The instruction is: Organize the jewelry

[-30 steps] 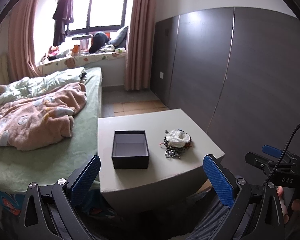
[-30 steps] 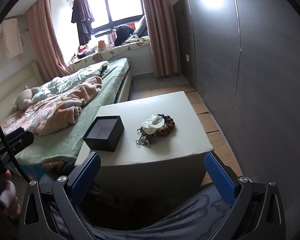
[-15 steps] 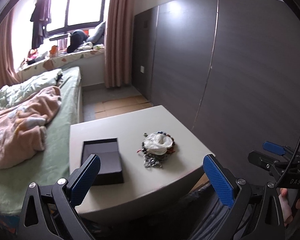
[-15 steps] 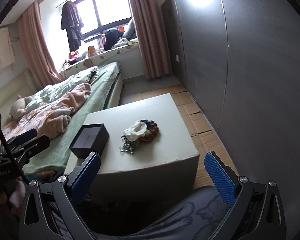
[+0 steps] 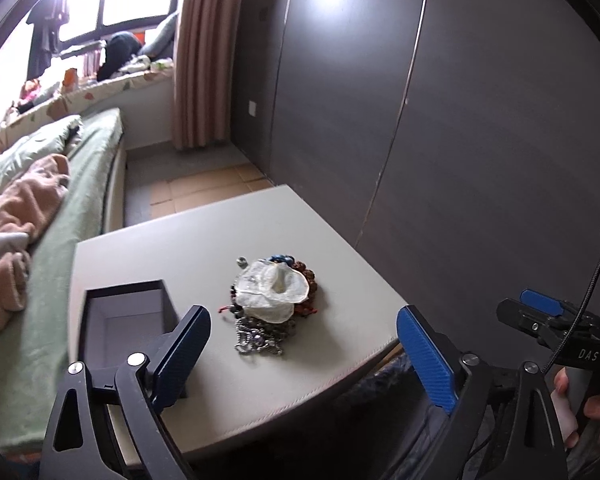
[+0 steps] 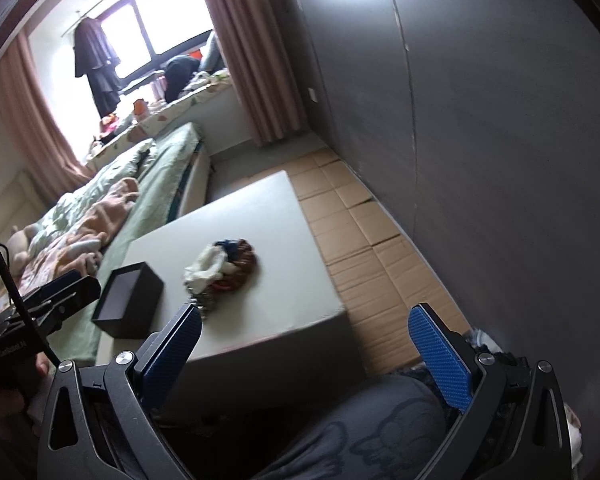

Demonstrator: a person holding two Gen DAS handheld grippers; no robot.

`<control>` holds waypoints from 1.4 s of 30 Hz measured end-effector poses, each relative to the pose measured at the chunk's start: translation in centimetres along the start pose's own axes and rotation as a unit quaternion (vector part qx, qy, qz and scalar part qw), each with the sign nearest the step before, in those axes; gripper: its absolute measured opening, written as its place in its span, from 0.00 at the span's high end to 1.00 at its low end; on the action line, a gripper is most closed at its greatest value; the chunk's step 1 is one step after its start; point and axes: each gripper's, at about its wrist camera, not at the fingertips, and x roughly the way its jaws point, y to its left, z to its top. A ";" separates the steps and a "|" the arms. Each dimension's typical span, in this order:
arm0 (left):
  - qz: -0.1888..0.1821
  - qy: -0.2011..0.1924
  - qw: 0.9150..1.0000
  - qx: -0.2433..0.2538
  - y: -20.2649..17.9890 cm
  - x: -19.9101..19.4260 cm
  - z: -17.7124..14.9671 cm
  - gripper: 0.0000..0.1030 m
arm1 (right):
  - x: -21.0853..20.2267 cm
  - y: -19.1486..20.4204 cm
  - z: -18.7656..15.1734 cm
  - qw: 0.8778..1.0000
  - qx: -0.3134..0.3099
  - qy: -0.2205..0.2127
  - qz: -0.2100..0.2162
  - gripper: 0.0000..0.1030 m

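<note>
Only the left wrist view shows the inside of the open black rectangular box (image 5: 124, 312), pale-lined, half hidden behind the left gripper (image 5: 304, 356), whose jaws stand wide with nothing between them, having just been closing a little; the right gripper (image 6: 316, 354) also gapes empty. On the grey square surface (image 5: 204, 248) lies the tangled jewelry heap (image 5: 270, 304) beside the box; a green bed (image 6: 156, 184) flanks it

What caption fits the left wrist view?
Open left gripper above a table with an empty black box beside a jewelry pile.
</note>
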 end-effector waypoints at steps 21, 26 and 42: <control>-0.011 0.107 0.993 -0.046 4.2 12.4 1.0 0.30 | 10.1 -0.4 0.4 0.996 0.032 0.074 0.023 0.18; -0.006 0.129 0.991 -0.041 4.4 13.8 1.3 0.90 | 11.5 -0.1 0.7 0.994 0.061 0.079 0.043 0.18; -0.019 0.067 0.995 -0.077 6.9 7.4 3.3 0.97 | 13.8 1.8 1.7 0.984 0.084 0.101 0.119 0.33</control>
